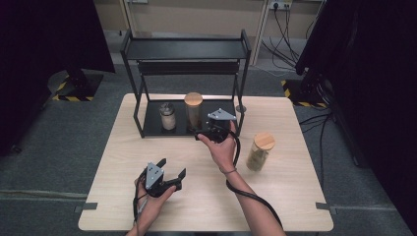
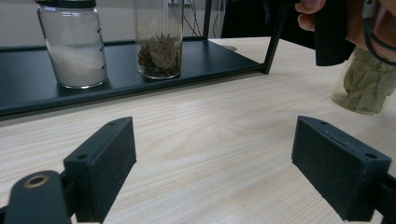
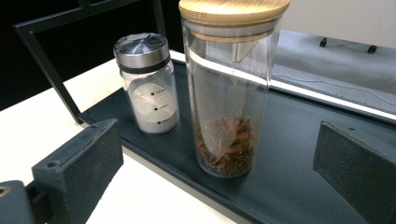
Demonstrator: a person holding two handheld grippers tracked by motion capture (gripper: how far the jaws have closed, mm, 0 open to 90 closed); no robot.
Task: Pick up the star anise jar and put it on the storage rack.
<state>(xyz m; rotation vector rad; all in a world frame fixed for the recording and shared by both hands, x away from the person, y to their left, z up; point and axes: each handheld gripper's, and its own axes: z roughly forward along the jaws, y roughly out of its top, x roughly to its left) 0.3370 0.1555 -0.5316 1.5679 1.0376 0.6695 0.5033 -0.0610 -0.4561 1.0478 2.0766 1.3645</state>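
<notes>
A lab or test room set up for recording is suggested. A plain light wooden table [image 1: 147, 196] is placed on grey carpet, and its feet are marked with tape on the floor. Dark screens on stands with yellow-and-black hazard-striped bases [image 1: 74, 96] are set to both sides, beyond the grippers. Loose cables [image 1: 285, 44] are run across the floor to a wall socket [image 1: 279, 5] far ahead of the tools. On the table, a black metal shelf rack [image 1: 184, 49] is stood just ahead of the right gripper [image 1: 216, 129], like a staged prop.
</notes>
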